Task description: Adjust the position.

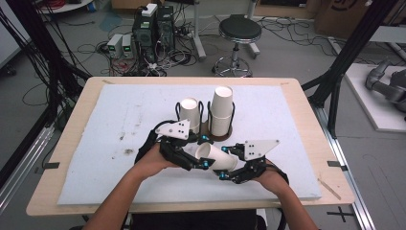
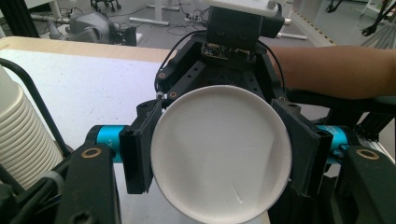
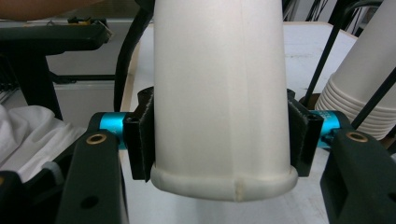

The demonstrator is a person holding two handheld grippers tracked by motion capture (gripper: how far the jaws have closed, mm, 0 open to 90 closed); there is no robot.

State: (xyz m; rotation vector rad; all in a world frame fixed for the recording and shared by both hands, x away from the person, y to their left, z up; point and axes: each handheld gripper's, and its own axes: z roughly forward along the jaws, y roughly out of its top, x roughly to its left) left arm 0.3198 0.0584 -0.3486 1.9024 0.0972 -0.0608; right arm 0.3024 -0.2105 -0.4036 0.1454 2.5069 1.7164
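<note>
1. The left gripper is clamping one end of a paper cup; in the left gripper view its two pads are pressing on opposite sides of the cup's round end, which is facing the camera.
2. The right gripper is clamping the other end of the same cup; in the right gripper view its pads are pressing on both sides of the cup wall just behind the rolled rim, which is lying nearest the camera.
3. The paper cup is lying on its side between the two grippers, above the near middle of the white foam board. Whether it is touching the board cannot be determined.
4. The person's hands are reaching in from the bottom of the high view, one on each gripper, with the grippers pointing towards each other.
5. Two stacks of white cups are standing upright just beyond the grippers, each inside a black wire holder:
   - the short stack is standing on the left;
   - the tall stack is standing just beside it on the right.
6. The foam board is covering most of the wooden table.
7. On the floor beyond the table, a black stool and computer towers are standing among loose cables
</note>
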